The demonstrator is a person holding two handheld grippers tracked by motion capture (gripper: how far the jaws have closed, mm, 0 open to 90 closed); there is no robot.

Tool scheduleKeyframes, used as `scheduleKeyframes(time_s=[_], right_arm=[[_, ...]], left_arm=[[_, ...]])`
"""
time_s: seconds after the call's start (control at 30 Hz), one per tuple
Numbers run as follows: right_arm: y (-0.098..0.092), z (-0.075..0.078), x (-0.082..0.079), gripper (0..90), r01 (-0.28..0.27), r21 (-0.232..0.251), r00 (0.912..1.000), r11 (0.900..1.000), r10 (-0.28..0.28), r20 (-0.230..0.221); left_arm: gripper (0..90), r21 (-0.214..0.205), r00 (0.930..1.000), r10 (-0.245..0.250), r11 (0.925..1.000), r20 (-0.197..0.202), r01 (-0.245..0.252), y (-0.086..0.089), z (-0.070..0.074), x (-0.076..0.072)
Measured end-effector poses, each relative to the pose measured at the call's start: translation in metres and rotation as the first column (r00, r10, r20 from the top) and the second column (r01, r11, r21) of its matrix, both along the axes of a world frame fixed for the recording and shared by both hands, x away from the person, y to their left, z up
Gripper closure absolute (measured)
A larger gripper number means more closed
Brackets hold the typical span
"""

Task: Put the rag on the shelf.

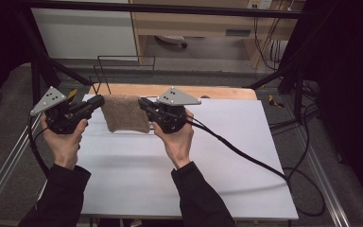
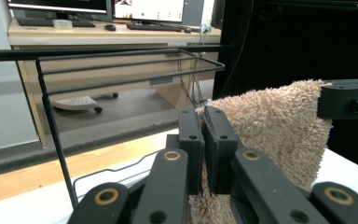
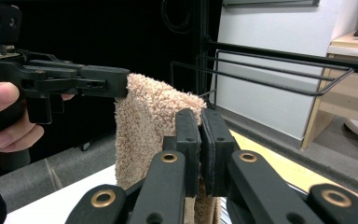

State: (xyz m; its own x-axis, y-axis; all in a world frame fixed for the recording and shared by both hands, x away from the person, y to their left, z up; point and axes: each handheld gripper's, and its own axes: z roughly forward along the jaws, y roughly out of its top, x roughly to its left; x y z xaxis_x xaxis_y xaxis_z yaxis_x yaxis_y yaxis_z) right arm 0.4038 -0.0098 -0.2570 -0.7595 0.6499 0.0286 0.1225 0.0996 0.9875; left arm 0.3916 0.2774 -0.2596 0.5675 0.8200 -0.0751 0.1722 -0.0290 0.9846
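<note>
One tan towel [image 1: 124, 113] hangs between two tools: left tool [image 1: 96, 100] and right tool [image 1: 144, 104] each clamp a top corner.

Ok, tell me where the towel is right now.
In the high view the beige towel hangs left of centre above the white table, stretched between the left gripper and right gripper, just in front of the black wire rack.

From my remote seat I saw a grey carpeted floor [image 1: 208, 71] around the white table [image 1: 227, 156]. Beyond its far edge stood a pale wooden desk [image 1: 194, 21] with a white wall panel [image 1: 85, 33] to its left. Keyboards [image 2: 154, 27] and monitors [image 2: 149, 9] sat on that desk. Dark curtains [image 1: 354, 94] hung at right.
</note>
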Motion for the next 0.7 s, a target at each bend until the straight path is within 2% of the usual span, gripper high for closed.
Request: scheduleKeyframes(time_s=[0.37, 0.7], right_arm=[[0.002, 0.014, 0.011, 87.0, 0.014, 0.016, 0.9997, 0.9998, -0.015, 0.018], [0.003, 0.034, 0.023, 87.0, 0.034, 0.026, 0.9979, 0.9991, -0.036, 0.053]], left_arm=[[86.2, -0.014, 0.9997, -0.001, 0.9999, 0.023, 0.001, 0.001, 0.016, 0.013], [86.2, -0.029, 0.9991, 0.000, 0.9996, 0.042, 0.001, 0.002, 0.036, 0.024]])
